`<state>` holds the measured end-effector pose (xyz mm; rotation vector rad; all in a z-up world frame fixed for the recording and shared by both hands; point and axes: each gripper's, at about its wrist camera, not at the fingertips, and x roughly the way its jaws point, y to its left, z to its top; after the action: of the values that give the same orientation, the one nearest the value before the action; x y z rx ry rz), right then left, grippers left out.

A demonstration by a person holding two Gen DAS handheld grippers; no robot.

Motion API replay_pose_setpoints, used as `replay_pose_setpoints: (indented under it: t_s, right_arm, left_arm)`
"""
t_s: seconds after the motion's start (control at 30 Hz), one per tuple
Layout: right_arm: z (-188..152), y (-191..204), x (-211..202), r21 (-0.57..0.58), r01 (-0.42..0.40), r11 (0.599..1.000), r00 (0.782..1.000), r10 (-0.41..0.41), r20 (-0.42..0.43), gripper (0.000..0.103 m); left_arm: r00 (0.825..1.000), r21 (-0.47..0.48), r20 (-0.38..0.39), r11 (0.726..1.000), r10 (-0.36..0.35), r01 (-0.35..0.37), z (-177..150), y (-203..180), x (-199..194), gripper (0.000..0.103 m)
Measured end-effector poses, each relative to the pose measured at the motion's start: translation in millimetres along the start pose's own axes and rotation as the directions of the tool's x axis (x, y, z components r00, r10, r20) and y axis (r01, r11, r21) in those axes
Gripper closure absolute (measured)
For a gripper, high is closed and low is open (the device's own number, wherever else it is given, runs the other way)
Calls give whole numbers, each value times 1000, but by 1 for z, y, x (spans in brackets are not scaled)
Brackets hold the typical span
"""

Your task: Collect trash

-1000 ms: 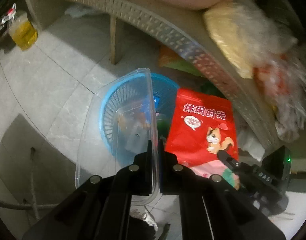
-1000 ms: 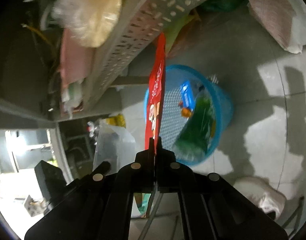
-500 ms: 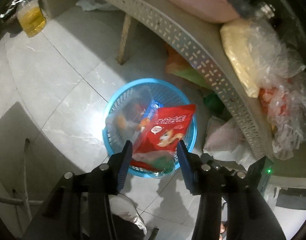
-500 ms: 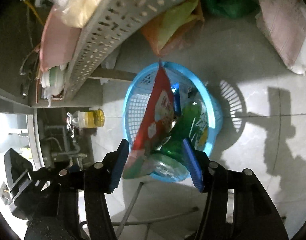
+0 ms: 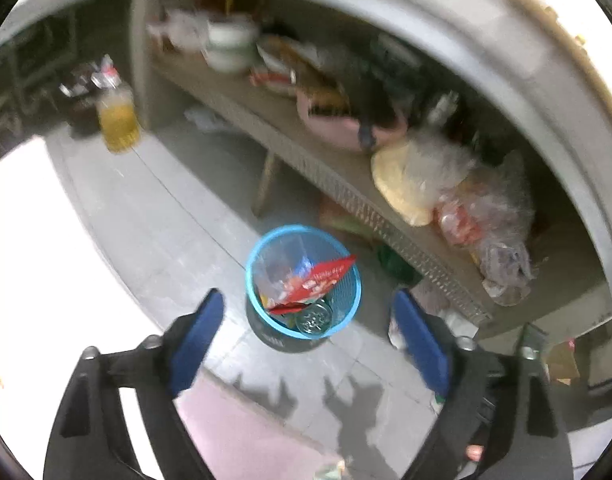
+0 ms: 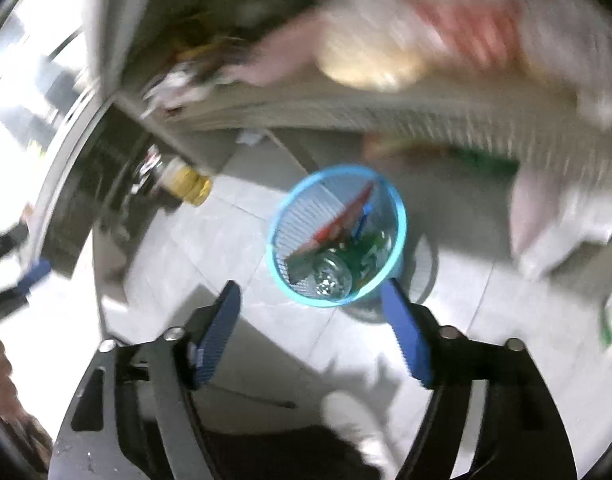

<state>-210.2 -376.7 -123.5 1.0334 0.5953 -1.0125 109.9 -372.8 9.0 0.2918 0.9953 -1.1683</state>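
Note:
A blue mesh trash basket (image 5: 348, 300) (image 6: 398, 216) stands on the tiled floor below both grippers. Inside it lie a red snack bag (image 5: 320, 278) (image 6: 344, 220), a clear plastic lid (image 5: 276, 266), a green bottle (image 6: 372, 250) and a clear bottle (image 5: 314, 317) (image 6: 331, 276). My left gripper (image 5: 308, 304) hangs well above the basket, its jaws opening wide with nothing between them. My right gripper (image 6: 311, 290) is also high over the basket, jaws opening, with nothing between the blue pads (image 6: 406, 332).
A low perforated shelf (image 5: 346, 196) runs behind the basket, loaded with plastic bags (image 5: 478, 216), a pink item (image 5: 338, 128) and a bowl (image 5: 230, 46). A jug of yellow liquid (image 5: 118, 120) (image 6: 188, 182) stands on the floor at left. A white shoe (image 6: 354, 412) is near the bottom edge.
Both grippers opened and let go: the clear lid and the red snack bag dropped into the blue basket. Both grippers then rose away, so the basket looks smaller.

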Motion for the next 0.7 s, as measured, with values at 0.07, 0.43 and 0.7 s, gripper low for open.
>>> replay_pose_setpoints:
  t_s: [0.07, 0.43, 0.7]
  right_arm:
    - [-7, 24, -32, -137, 20, 990, 998, -12, 60, 19]
    - [-44, 87, -110, -440, 107, 891, 981, -24, 191, 8]
    - [-80, 114, -142, -564, 176, 807, 963, -21, 270, 8]
  left_arm:
    - [998, 0, 57, 1000, 29, -29, -20, -1, -28, 5]
    - [917, -160, 221, 940, 332, -302, -127, 1, -117, 5]
    - [836, -91, 185, 856, 517, -509, -171, -15, -121, 5]
